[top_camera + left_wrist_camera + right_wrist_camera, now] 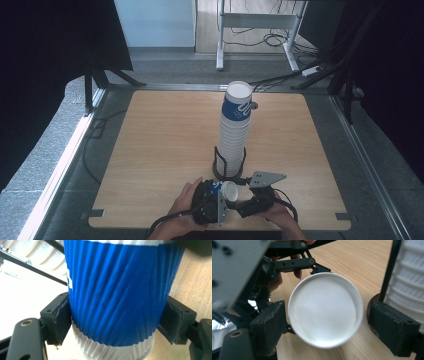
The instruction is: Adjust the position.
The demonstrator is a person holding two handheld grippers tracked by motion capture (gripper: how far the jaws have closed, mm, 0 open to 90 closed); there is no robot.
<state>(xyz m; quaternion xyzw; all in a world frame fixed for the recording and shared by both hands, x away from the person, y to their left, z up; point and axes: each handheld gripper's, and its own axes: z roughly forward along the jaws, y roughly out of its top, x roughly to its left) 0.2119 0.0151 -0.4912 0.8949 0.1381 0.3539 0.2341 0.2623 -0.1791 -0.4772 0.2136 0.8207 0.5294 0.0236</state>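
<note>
Left gripper (115, 322) clamped on blue cup (117, 292), held low near table's (150, 150) front edge, beside cup stack (233, 135). Right gripper (324, 327) spread wide around white base (325, 308), not gripping. Handover step, likely. Next: right closes squarely on base.

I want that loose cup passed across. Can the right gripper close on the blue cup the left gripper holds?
Probably yes. The right gripper stands open with the blue cup's white rim between its pads, nothing between. The left gripper clamps the ribbed sleeve, leaving the rim end free.
</note>
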